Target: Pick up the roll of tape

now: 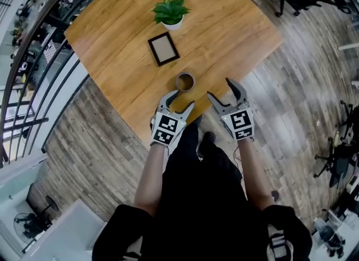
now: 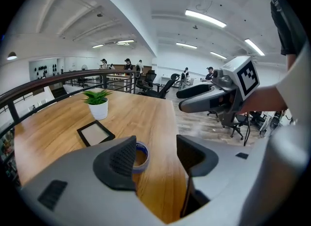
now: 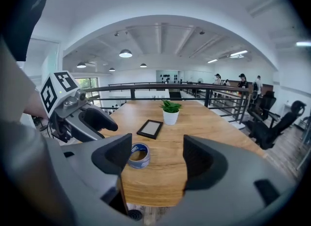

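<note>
Roll of tape (image 1: 184,81) on table (image 1: 224,24), left claw (image 1: 182,100) and right claw (image 1: 220,87) near it, both wide, empty

Bright, even indoor light across all three views.

Lit from above by ceiling strip lamps (image 2: 204,18) and round pendant lamps (image 3: 125,53), with added daylight from a bright window (image 3: 90,81) at the far left of the right gripper view. Soft sheen and only faint, diffuse shadows on the wooden table (image 1: 224,24). Heavy fisheye bending in both gripper views, with curved railing (image 3: 160,87) and ceiling lines and blacked-out corners. Soft and out of focus up close on the left gripper (image 2: 155,149) and right gripper (image 3: 158,154); crisper at mid-distance. Sharp at the head view's centre, stretched toward its edges.
</note>
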`<state>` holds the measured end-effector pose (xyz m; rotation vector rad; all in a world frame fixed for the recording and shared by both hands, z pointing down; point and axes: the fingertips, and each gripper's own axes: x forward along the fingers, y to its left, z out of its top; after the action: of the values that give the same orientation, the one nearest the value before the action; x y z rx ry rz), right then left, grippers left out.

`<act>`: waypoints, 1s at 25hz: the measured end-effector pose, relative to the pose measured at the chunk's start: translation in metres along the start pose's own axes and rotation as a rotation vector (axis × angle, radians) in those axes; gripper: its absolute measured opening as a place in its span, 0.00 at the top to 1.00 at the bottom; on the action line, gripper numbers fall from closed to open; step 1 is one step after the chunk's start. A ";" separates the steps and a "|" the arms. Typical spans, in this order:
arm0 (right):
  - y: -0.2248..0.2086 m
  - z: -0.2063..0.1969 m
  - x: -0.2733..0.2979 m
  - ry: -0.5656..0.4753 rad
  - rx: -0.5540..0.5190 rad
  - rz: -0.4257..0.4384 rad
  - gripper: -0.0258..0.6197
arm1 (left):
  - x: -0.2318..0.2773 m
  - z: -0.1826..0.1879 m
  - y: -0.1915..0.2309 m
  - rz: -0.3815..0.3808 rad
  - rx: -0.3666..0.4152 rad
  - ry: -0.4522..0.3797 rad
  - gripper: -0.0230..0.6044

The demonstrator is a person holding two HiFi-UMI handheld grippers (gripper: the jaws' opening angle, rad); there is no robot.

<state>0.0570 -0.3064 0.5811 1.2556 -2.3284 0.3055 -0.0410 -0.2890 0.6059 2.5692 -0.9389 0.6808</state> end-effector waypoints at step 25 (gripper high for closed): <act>-0.029 -0.052 0.013 0.093 0.076 -0.040 0.44 | 0.086 -0.073 0.004 -0.103 0.071 0.223 0.53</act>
<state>0.0905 -0.3109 0.6322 1.2947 -2.2294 0.4331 -0.0092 -0.3034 0.7140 2.5157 -0.7180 0.9625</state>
